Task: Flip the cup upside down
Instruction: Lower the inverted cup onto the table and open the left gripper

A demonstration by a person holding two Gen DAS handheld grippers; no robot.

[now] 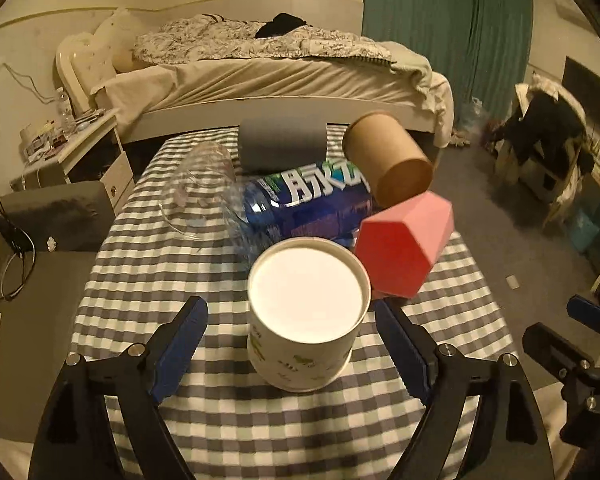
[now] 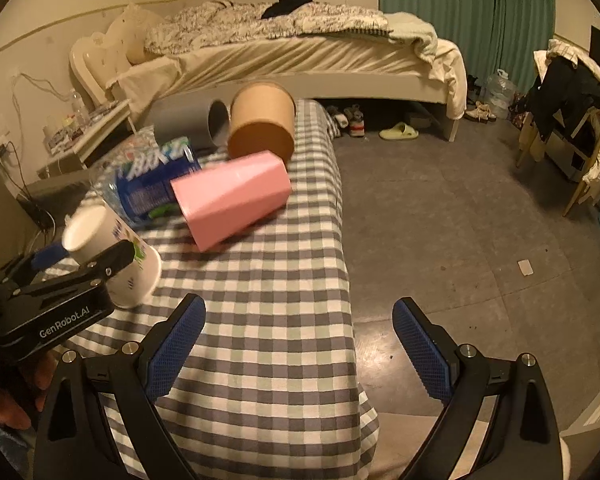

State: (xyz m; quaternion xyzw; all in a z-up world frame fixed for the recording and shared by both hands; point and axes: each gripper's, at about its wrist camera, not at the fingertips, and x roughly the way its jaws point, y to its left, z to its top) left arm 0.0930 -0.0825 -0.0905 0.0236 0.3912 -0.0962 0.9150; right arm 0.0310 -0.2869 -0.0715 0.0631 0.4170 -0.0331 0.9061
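A white paper cup with small printed figures stands upside down on the checked tablecloth, its flat white base up. My left gripper is open, its blue pads either side of the cup and apart from it. The same cup shows in the right wrist view at the left, with the left gripper's black finger across it. My right gripper is open and empty over the table's right edge.
Behind the white cup lie a pink faceted cup, a blue-labelled plastic bottle, a brown paper cup, a grey cup and a clear plastic cup. A bed stands beyond, grey floor to the right.
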